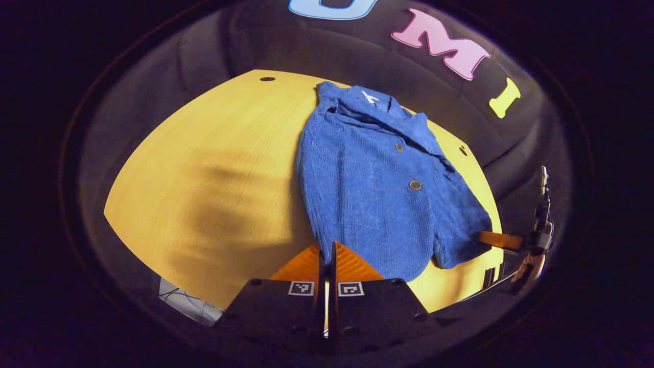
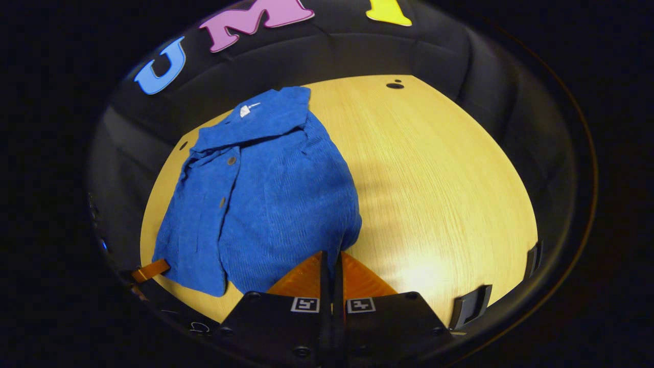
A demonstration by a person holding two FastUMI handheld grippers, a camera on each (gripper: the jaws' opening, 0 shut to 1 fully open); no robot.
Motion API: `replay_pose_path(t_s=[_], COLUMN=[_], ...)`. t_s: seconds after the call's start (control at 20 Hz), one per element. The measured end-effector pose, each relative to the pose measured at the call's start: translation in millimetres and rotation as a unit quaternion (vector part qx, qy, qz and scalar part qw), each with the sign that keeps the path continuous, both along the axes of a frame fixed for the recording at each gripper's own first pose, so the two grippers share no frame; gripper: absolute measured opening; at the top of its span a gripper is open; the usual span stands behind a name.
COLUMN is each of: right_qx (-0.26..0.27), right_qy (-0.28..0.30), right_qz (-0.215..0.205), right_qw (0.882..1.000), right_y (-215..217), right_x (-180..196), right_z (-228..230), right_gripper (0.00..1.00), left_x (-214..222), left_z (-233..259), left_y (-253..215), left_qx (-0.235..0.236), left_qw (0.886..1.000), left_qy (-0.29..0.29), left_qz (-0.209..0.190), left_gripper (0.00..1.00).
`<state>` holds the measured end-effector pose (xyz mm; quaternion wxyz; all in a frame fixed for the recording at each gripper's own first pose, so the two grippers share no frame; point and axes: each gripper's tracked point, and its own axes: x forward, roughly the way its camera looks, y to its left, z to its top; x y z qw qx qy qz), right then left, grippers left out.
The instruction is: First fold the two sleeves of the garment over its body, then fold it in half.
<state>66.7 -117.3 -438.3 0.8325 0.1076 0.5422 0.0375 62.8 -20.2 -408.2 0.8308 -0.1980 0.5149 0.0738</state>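
Black cloth walls close in a rounded, pale wooden table (image 1: 204, 168), lit warmly from above. On it lies a blue corduroy jacket (image 1: 368, 179) with its collar toward the far wall and its hem toward the near edge. In the left gripper view the jacket sits right of the table's middle; two round metal buttons (image 1: 415, 185) run down its front, and a small white tag (image 1: 369, 96) shows inside the collar. Both sleeves appear already folded over the body, so the garment forms a narrow, upright shape, though the exact lie of each sleeve under the folds is hard to tell.

The left tool (image 1: 327, 253) has its two fingers pressed together at the jacket's lower hem, the tips touching or just over the cloth edge; whether any fabric is pinched between them cannot be told. In the same view the right tool (image 1: 498, 239) reaches in from the right, its fingers at the hem's right corner.

In the right gripper view the right tool (image 2: 331, 260) likewise shows its fingers closed together against the hem's corner, and the left tool (image 2: 150, 270) meets the jacket's opposite lower corner.
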Motion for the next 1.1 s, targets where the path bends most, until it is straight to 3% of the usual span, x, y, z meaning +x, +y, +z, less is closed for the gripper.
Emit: replay_pose_path(t_s=[0.6,1.1], right_qx=[0.084,0.100], right_qy=[-0.130,-0.192], right_qz=[0.026,0.066], right_qw=[0.988,0.974], right_y=[34,69], right_x=[152,284], right_z=[102,124], right_gripper=[0.05,0.04], left_x=[140,280], left_z=[105,123], left_y=[7,54], left_qx=[0.022,0.061], left_qw=[0.991,0.982], left_qy=[-0.129,-0.177], left_qz=[0.002,0.000], left_gripper=[0.00,0.00])
